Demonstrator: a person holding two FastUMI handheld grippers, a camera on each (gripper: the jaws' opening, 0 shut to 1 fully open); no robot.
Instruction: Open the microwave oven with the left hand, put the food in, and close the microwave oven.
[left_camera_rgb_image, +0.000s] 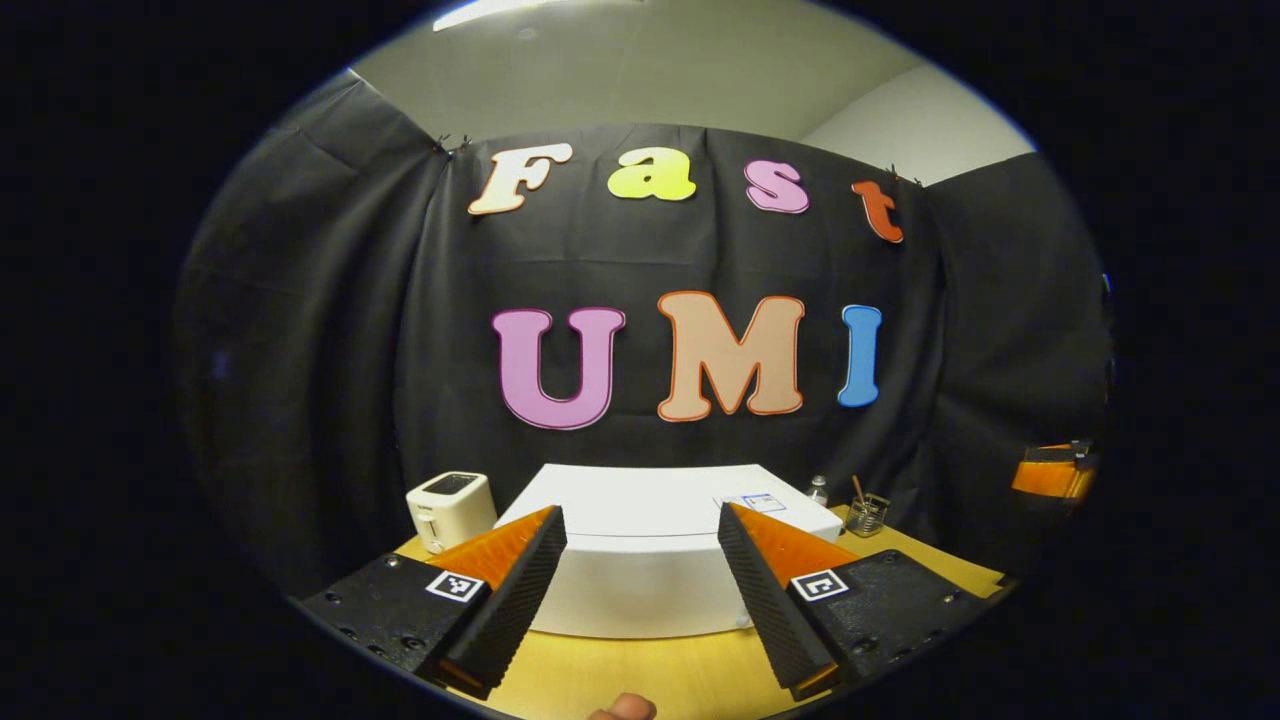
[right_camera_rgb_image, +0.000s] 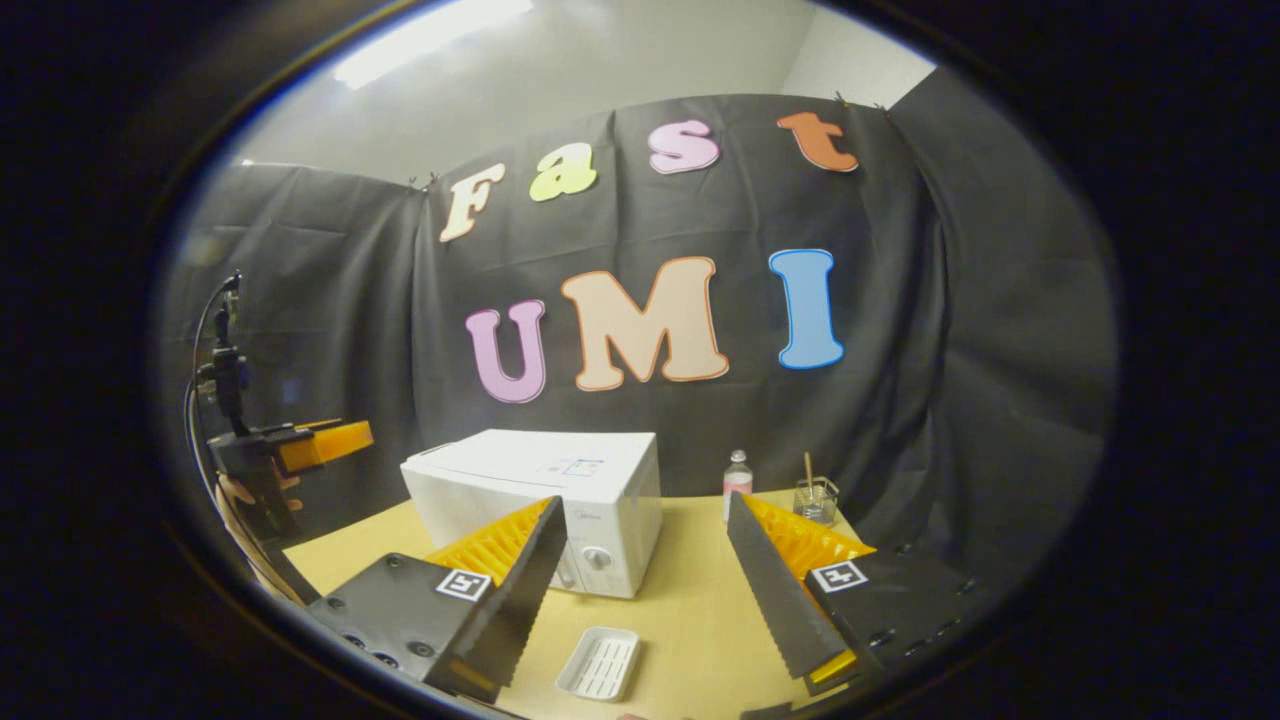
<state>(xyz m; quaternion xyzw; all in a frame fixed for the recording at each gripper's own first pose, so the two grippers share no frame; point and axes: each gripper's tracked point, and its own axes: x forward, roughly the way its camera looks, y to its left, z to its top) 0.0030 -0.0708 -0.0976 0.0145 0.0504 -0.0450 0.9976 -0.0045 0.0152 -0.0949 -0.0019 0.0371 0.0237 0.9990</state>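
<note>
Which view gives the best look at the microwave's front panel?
The right gripper view: the microwave stands off to one side, so its front corner and knobs show. The left gripper view has the microwave straight ahead, flanked by that claw's fingers.

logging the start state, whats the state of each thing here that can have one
microwave oven: door shut
left gripper: open, holds nothing
right gripper: open, holds nothing
white tray: on the table, nothing in it
small bottle: upright, capped
toaster: slots empty

A boxy white microwave oven (right_camera_rgb_image: 545, 478) is sitting on a yellowish wooden table (right_camera_rgb_image: 690, 600), a ribbed white rectangular plastic tray (right_camera_rgb_image: 598, 663) is lying there too, and a cream-coloured toaster (left_camera_rgb_image: 451, 510) is showing a dark top slot.
</note>
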